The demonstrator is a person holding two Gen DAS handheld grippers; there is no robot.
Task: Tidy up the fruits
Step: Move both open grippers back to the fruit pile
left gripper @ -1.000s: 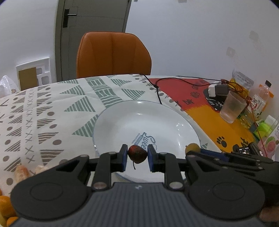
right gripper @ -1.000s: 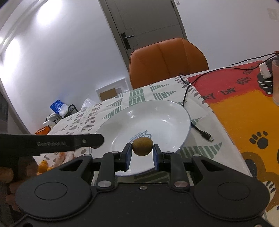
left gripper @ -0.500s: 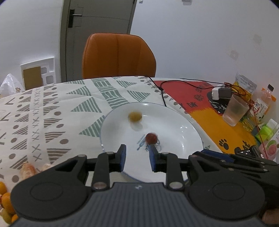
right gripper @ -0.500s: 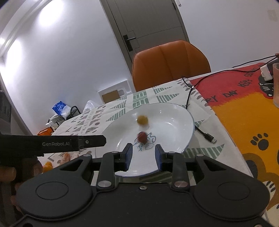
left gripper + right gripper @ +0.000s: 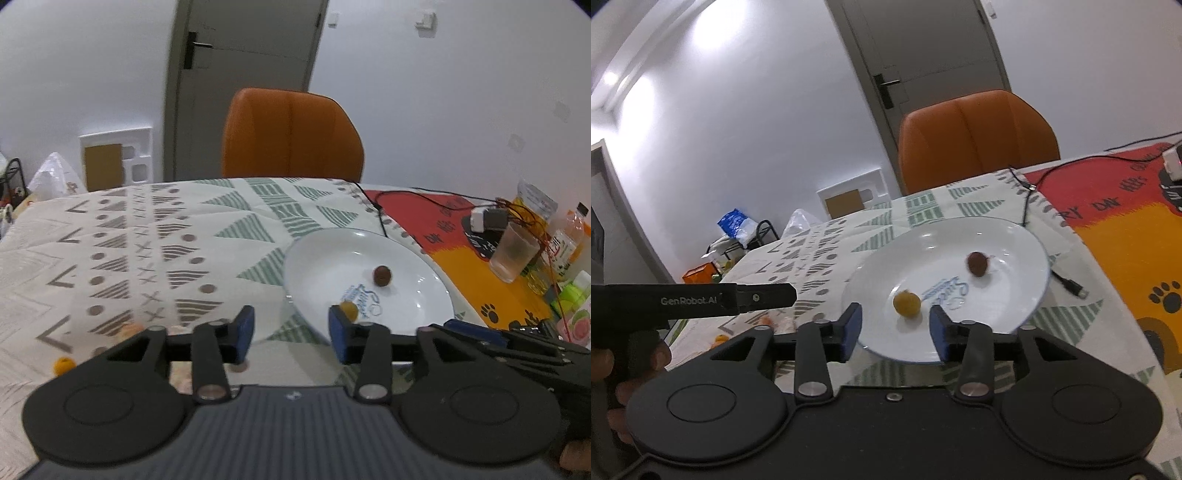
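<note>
A white plate point(image 5: 402, 251) point(image 5: 1015, 236) lies on the patterned tablecloth. On it rest a dark red fruit point(image 5: 382, 275) point(image 5: 977, 263) and a small yellow-brown fruit point(image 5: 349, 309) point(image 5: 907, 303). My left gripper point(image 5: 291, 334) hangs at the plate's near left edge, its jaws opening with nothing between them. My right gripper point(image 5: 895, 332) sits at the plate's near rim, jaws opening; the yellow-brown fruit lies just beyond the gap, untouched. The left gripper's body point(image 5: 694, 299) shows at the left of the right wrist view.
Small orange fruits point(image 5: 62, 365) point(image 5: 721, 339) lie on the cloth at the near left. An orange chair point(image 5: 291, 136) stands behind the table. A black cable point(image 5: 1067, 286), a plastic cup point(image 5: 513, 254), bottles and packets crowd the right side.
Both grippers let go of their fruits and the jaws widened. The dark red and yellow-brown fruits dropped onto the plate and rolled. Both grippers drew back, the left also shifting left.
</note>
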